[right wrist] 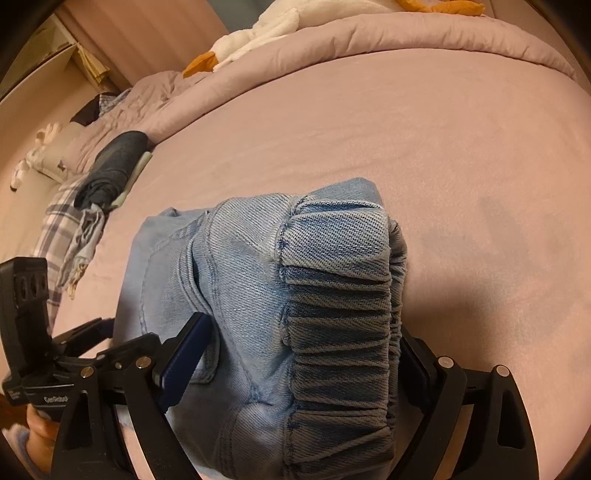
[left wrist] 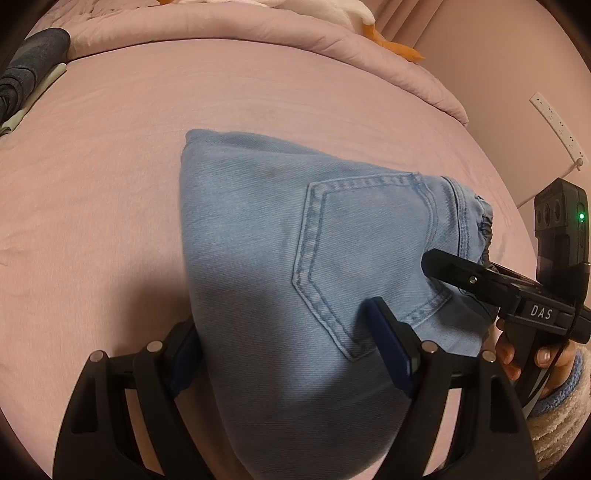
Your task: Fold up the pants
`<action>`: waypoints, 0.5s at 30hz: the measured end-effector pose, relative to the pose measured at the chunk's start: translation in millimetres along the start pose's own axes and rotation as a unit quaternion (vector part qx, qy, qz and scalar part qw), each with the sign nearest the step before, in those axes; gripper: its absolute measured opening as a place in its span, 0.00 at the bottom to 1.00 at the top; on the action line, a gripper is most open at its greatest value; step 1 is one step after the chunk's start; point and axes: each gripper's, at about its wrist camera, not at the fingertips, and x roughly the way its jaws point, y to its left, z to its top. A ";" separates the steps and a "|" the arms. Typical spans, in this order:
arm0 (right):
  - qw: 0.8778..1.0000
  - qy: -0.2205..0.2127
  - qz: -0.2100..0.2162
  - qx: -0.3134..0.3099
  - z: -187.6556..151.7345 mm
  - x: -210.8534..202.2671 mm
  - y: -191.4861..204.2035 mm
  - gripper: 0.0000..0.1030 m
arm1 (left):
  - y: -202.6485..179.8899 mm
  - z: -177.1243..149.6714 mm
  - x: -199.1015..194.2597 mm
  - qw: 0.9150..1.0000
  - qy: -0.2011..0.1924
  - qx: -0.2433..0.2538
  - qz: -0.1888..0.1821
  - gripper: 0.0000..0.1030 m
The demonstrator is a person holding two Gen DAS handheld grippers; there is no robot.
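Note:
The light blue jeans (left wrist: pixel 258 229), folded into a thick bundle, rest on the pink bed sheet (left wrist: pixel 110 184) with a back pocket (left wrist: pixel 369 240) facing up. My left gripper (left wrist: pixel 280 317) is shut on the near end of the bundle; its left finger is partly hidden by the denim. My right gripper (right wrist: pixel 303 325) is shut on the gathered elastic waistband (right wrist: pixel 340 332), its right finger hidden behind the cloth. In the left wrist view one black finger (left wrist: pixel 450 273) of that gripper lies on the pocket, coming in from the right, with a person's hand (left wrist: pixel 535 362) on its handle.
A dark grey folded garment (right wrist: pixel 114 162) lies at the sheet's left edge beside a plaid cloth (right wrist: pixel 62 225). A rolled pink quilt (left wrist: pixel 258 33) lines the far side, with a white and orange plush toy (right wrist: pixel 258 33) on it. A white power strip (left wrist: pixel 557 129) hangs on the wall.

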 end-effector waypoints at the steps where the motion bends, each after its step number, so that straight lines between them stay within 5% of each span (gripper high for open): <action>1: 1.000 -0.001 -0.001 0.000 -0.3 -0.3 0.6 0.90 | -0.2 0.1 -0.1 1.000 0.000 0.000 0.001 0.79; 15: 0.997 -0.041 -0.055 -0.023 -6.0 -15.7 19.9 0.64 | -6.5 -1.2 -8.5 1.000 -0.005 -0.004 0.018 0.67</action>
